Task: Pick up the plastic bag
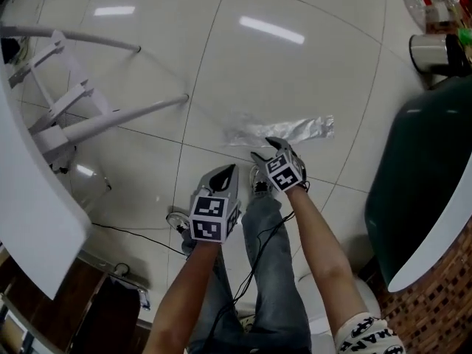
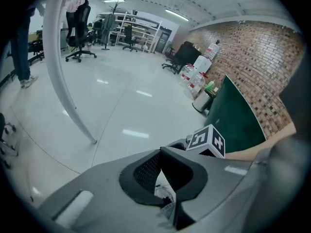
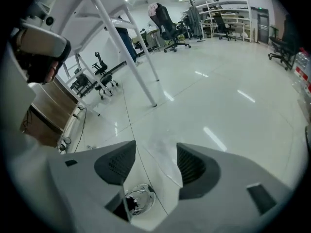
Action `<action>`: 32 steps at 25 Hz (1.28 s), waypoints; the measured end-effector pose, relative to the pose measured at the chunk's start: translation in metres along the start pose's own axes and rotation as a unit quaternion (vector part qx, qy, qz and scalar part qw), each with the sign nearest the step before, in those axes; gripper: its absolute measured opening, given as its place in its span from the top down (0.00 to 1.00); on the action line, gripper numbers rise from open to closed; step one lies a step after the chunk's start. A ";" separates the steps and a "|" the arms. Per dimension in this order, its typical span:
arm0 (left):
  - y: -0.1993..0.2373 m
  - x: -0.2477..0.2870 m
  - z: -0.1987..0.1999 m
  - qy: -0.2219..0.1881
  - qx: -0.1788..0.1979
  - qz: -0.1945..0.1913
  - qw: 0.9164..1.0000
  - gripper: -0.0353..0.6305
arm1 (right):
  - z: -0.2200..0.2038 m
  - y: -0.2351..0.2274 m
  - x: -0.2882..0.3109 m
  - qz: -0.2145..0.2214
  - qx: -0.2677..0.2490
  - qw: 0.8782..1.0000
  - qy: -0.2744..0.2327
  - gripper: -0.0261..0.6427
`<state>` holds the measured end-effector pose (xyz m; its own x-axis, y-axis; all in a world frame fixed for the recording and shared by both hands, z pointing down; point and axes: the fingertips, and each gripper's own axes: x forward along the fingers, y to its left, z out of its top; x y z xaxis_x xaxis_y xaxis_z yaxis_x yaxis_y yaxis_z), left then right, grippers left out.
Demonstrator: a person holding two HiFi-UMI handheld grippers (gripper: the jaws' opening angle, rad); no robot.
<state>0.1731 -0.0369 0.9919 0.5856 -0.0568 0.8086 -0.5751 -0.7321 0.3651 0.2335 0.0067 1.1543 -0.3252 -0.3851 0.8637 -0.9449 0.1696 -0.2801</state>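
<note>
The clear, crinkled plastic bag [image 1: 284, 130] lies flat on the glossy white floor tiles. My right gripper [image 1: 265, 148] hovers just near its front edge with its jaws wide apart and nothing between them. In the right gripper view the bag [image 3: 163, 166] shows faintly on the floor beyond the open right gripper [image 3: 155, 152]. My left gripper [image 1: 230, 168] hangs lower left of the bag, well short of it. In the left gripper view its dark pads meet at the tip, so the left gripper [image 2: 161, 152] is shut on nothing.
White table legs [image 1: 110, 116] slant across the floor at left, under a white tabletop edge [image 1: 29, 212]. A dark green curved object [image 1: 420, 175] stands at right, with a metal bin [image 1: 429, 51] behind it. A black cable [image 1: 133, 233] runs along the floor near the person's jeans [image 1: 269, 286].
</note>
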 end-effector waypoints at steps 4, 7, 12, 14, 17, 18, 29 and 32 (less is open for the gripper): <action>0.026 0.038 -0.033 0.025 -0.003 0.008 1.000 0.94 | -0.031 -0.006 0.064 0.001 -0.041 0.999 0.035 0.54; 0.044 0.055 -0.050 0.039 -0.002 0.012 0.999 0.94 | -0.046 -0.010 0.103 0.004 -0.046 0.997 0.055 0.54; 0.064 0.072 -0.079 0.049 -0.005 0.019 0.999 0.94 | -0.061 -0.018 0.154 -0.007 -0.090 0.993 0.071 0.54; 0.070 0.074 -0.084 0.050 -0.006 0.021 0.998 0.94 | -0.056 -0.020 0.168 -0.005 -0.115 0.990 0.076 0.54; 0.076 0.077 -0.094 0.053 -0.021 0.022 0.998 0.94 | -0.052 -0.025 0.186 -0.005 -0.151 0.984 0.091 0.54; 0.076 0.078 -0.099 0.054 -0.024 0.021 0.998 0.94 | -0.055 -0.027 0.191 -0.007 -0.161 0.982 0.100 0.54; 0.076 0.087 -0.100 0.033 -0.024 0.020 0.999 0.94 | -0.074 -0.057 0.203 -0.054 -0.100 0.985 0.130 0.92; 0.073 0.080 -0.085 0.020 -0.026 0.026 0.999 0.94 | -0.064 -0.064 0.187 -0.035 0.001 0.993 0.109 0.94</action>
<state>0.1298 -0.0369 1.1227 0.5325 -0.0657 0.8439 -0.6332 -0.6924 0.3457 0.2355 -0.0183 1.3600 -0.2422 -0.1898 0.9515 -0.9652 0.1469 -0.2164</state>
